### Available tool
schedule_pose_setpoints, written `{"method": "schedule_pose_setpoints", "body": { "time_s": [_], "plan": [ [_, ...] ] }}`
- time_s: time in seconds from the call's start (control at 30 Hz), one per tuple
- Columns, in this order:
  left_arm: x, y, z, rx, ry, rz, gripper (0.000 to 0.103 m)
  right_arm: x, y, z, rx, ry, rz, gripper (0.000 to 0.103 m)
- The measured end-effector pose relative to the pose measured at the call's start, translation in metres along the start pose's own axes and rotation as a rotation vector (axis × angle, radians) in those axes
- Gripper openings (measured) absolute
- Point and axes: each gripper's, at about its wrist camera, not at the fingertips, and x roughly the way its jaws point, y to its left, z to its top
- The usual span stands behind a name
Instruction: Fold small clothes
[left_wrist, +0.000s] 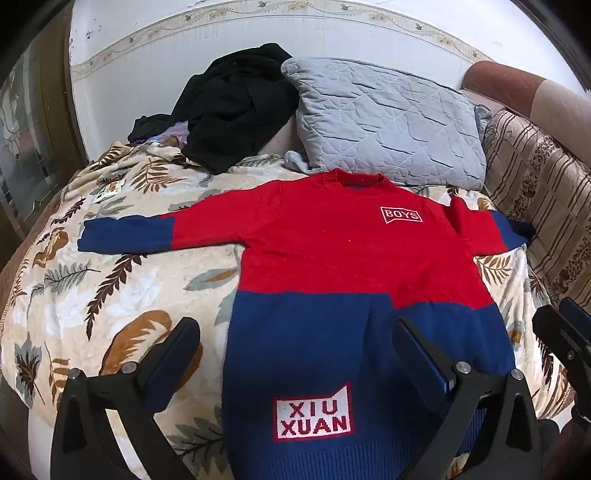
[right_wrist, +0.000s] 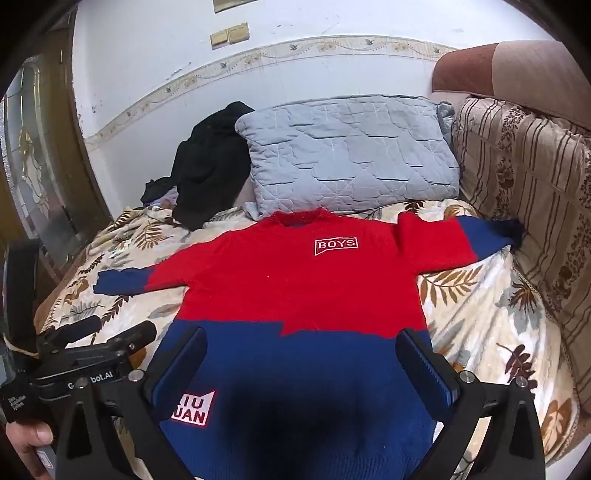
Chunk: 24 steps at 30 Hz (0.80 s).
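While both grippers (left_wrist: 295, 354) (right_wrist: 301, 358) hover released, the sweater (left_wrist: 332, 266) lies flat, sleeves outspread.

We note a sweater (left_wrist: 325, 258) of matt, fuzzy knit with a ribbed hem. The blanket (left_wrist: 122, 295) is plush, soft-pile fleece. The pillow (left_wrist: 388, 122) is quilted, creased matt cloth. The tongs (left_wrist: 295, 354) are matt black plastic with bright metal screw heads.

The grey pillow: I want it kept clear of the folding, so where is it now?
The grey quilted pillow lies at the head of the bed, just beyond the red and blue sweater's collar, with the black garment heaped to its left in both views.
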Motion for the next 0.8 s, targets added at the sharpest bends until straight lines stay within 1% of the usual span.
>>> {"method": "schedule_pose_setpoints", "body": {
  "time_s": [0.4,0.47,0.63,0.8],
  "plan": [
    [0.0032,-0.0018,0.0025,-0.001,0.003,-0.007,0.103,0.0091,0.0003,0.0051,-0.003,-0.003,0.004,0.103],
    [0.0035,-0.0024,0.0033,-0.001,0.003,-0.008,0.103,0.0071,0.0009,0.0016,-0.001,-0.015,0.006,0.103],
    [0.0026,-0.0025,0.0041,-0.003,0.000,-0.011,0.103,0.0053,0.0045,0.0051,-0.006,0.005,0.002,0.103],
    [0.0020,-0.0016,0.0049,-0.009,-0.004,-0.021,0.103,0.0046,0.0053,0.0071,-0.006,-0.011,-0.006,0.103]
  ]
}}
